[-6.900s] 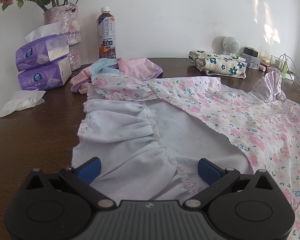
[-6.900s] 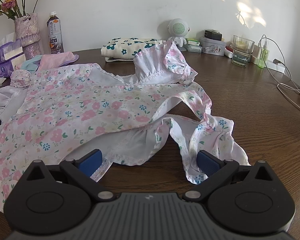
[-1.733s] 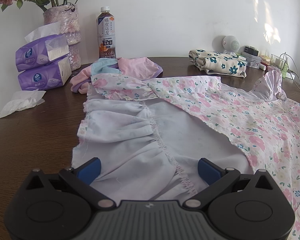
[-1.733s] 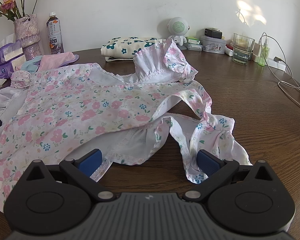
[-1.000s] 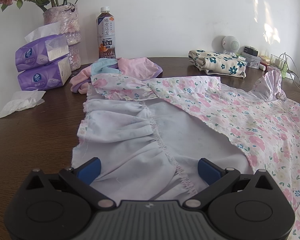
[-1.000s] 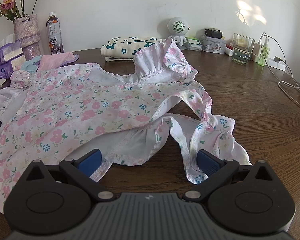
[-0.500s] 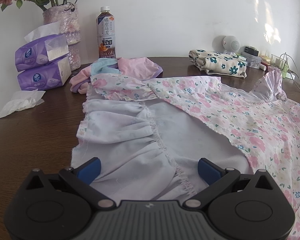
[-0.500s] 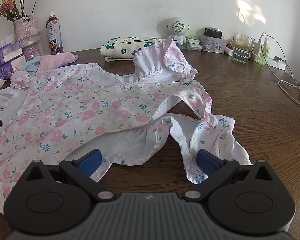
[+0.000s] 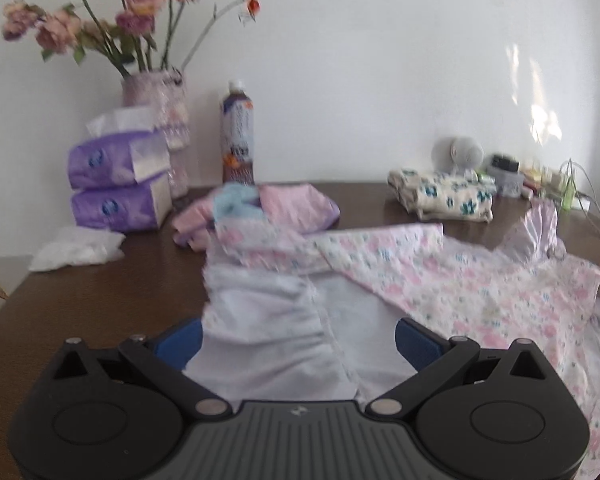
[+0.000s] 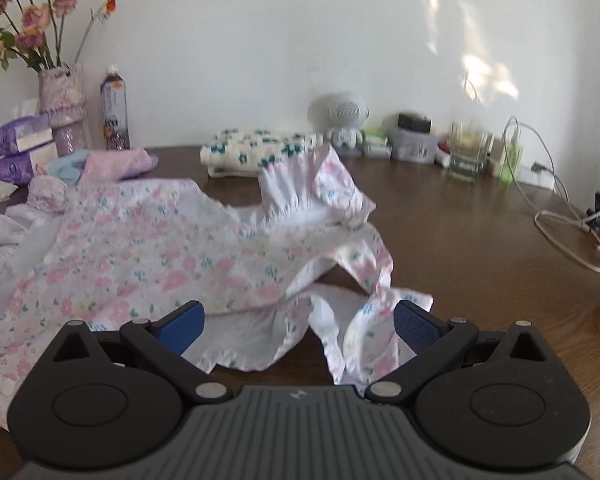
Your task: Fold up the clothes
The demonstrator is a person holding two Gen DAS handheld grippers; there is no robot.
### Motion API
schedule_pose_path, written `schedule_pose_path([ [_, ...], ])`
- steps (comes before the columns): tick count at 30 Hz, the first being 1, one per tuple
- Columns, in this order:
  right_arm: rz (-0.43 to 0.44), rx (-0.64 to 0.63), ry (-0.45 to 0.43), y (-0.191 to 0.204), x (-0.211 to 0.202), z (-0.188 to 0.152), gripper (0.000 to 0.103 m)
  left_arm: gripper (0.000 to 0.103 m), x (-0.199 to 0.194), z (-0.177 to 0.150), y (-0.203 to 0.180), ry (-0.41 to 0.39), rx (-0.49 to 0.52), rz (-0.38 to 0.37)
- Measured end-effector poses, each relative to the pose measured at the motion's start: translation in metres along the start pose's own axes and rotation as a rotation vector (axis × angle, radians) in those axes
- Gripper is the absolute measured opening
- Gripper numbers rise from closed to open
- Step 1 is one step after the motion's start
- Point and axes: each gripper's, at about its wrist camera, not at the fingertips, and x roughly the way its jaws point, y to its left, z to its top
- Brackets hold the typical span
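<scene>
A pink floral dress [image 9: 472, 292] lies spread on the brown wooden table [image 9: 100, 300], its white lining [image 9: 268, 320] turned up at the left. My left gripper [image 9: 298, 344] is open, with the lining's gathered edge lying loose between its blue fingers [image 9: 180, 340]. In the right wrist view the dress [image 10: 152, 256] fills the left, a ruffled sleeve [image 10: 312, 188] stands up behind it, and a crumpled hem corner [image 10: 372, 320] lies near me. My right gripper [image 10: 299, 326] is open over that hem, gripping nothing. Both views are blurred.
At the back stand a folded cream floral garment [image 10: 256, 152], a pink and blue clothes pile [image 9: 268, 208], purple tissue packs [image 9: 116, 184], a flower vase [image 9: 156, 88] and a bottle [image 9: 238, 136]. A speaker [image 10: 346, 114], a glass [image 10: 466, 152] and a white cable [image 10: 560, 240] sit at the right.
Both grippers have moved sharply: each view now shows more wall, the table sits lower in frame, and the image is motion-blurred. The dress lies as before and both grippers stay open.
</scene>
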Motion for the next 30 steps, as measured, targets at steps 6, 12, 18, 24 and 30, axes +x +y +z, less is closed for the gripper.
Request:
schedule_pose_path([
  [6, 0.05, -0.013, -0.031, 0.003, -0.007, -0.001, 0.103, 0.103, -0.016, 0.006, 0.002, -0.002, -0.064, -0.077],
  [12, 0.031, -0.064, -0.01, 0.004, -0.005, -0.004, 0.102, 0.102, -0.023, -0.008, -0.017, 0.054, -0.021, -0.104],
  [18, 0.0, -0.036, 0.056, -0.019, 0.004, -0.007, 0.102, 0.097, -0.036, -0.026, -0.036, 0.094, 0.046, -0.129],
  [24, 0.03, 0.036, 0.095, -0.039, 0.01, -0.008, 0.091, 0.09, -0.049, -0.04, -0.041, 0.085, 0.038, -0.11],
  [30, 0.042, 0.079, 0.095, -0.052, 0.004, -0.012, 0.091, 0.09, -0.067, -0.047, -0.037, 0.087, 0.002, -0.104],
])
